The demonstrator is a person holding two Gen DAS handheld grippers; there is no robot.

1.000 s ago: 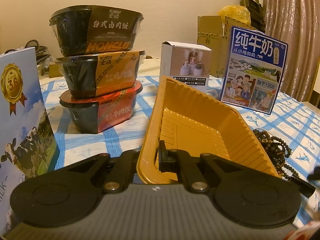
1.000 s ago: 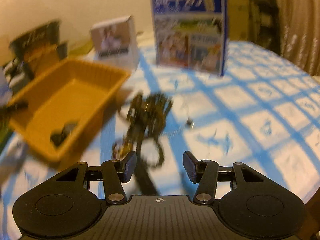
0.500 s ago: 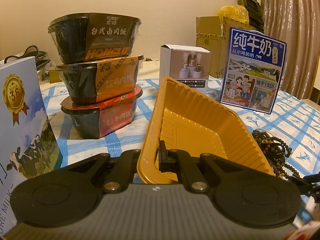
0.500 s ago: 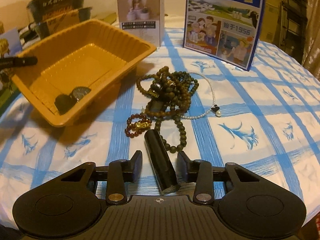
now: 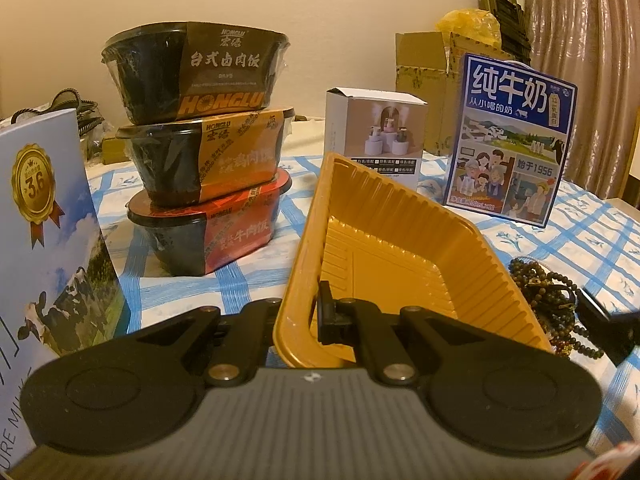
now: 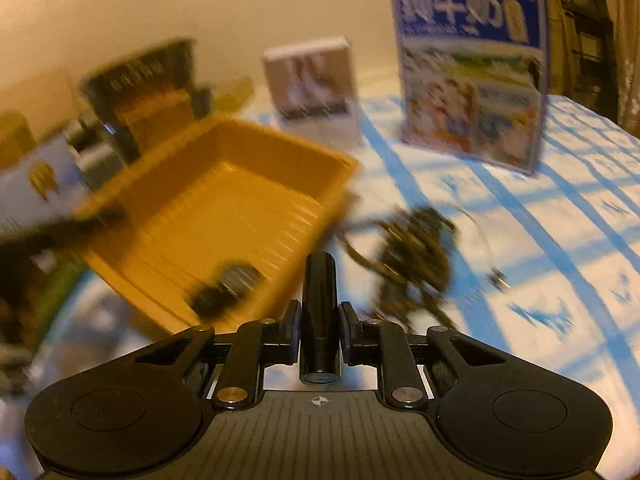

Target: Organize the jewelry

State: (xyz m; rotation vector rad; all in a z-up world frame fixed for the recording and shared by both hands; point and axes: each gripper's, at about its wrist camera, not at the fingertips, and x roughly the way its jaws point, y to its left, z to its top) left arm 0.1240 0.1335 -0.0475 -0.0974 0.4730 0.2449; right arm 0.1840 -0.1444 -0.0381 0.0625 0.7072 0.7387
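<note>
An orange plastic tray (image 5: 400, 248) sits on the blue-checked cloth. My left gripper (image 5: 308, 312) is shut on its near rim, one finger inside the wall and one outside. In the right wrist view my right gripper (image 6: 319, 320) holds a black tube (image 6: 319, 292) lengthwise. Its jaws are closing and the pads press on the tube, which is lifted off the cloth beside the tray (image 6: 224, 200). Two dark round pieces (image 6: 228, 284) lie in the tray's near corner. A tangle of dark bead strings (image 6: 416, 256) and a thin pearl strand (image 6: 488, 256) lie on the cloth to the tray's right.
Three stacked food bowls (image 5: 200, 152) stand left of the tray. A white box (image 5: 376, 140) and a blue milk carton (image 5: 512, 144) stand behind it. A blue-and-white carton (image 5: 44, 232) is close on the left. Cardboard boxes (image 5: 432, 72) sit at the back.
My right gripper has closed on the black tube that lay between its fingers, lifted it off the cloth and swung toward the tray. The left gripper and the tray have kept still.
</note>
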